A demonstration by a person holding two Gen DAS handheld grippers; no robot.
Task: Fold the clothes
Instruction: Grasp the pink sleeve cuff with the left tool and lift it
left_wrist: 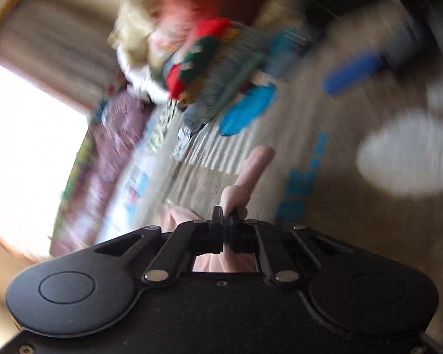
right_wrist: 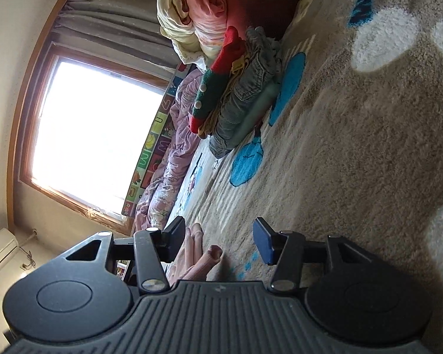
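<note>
A pale pink garment [left_wrist: 257,162] is pinched between the fingers of my left gripper [left_wrist: 226,215], which is shut on it. A narrow strip of it trails ahead over the beige rug [left_wrist: 325,206]. The left wrist view is heavily blurred. In the right wrist view the same pink garment [right_wrist: 192,253] lies bunched on the rug, just inside the left finger of my right gripper [right_wrist: 218,231]. That gripper stands open, and its pads do not press the cloth. A stack of folded clothes [right_wrist: 239,94], red and green knit on grey, sits further ahead on the rug.
The shaggy beige rug [right_wrist: 354,147] has blue and white patches. A heap of yellow and pink bedding [right_wrist: 198,8] lies beyond the stack. A purple quilt [right_wrist: 174,147] and an alphabet mat [right_wrist: 150,150] run along the wall below a bright window [right_wrist: 97,132].
</note>
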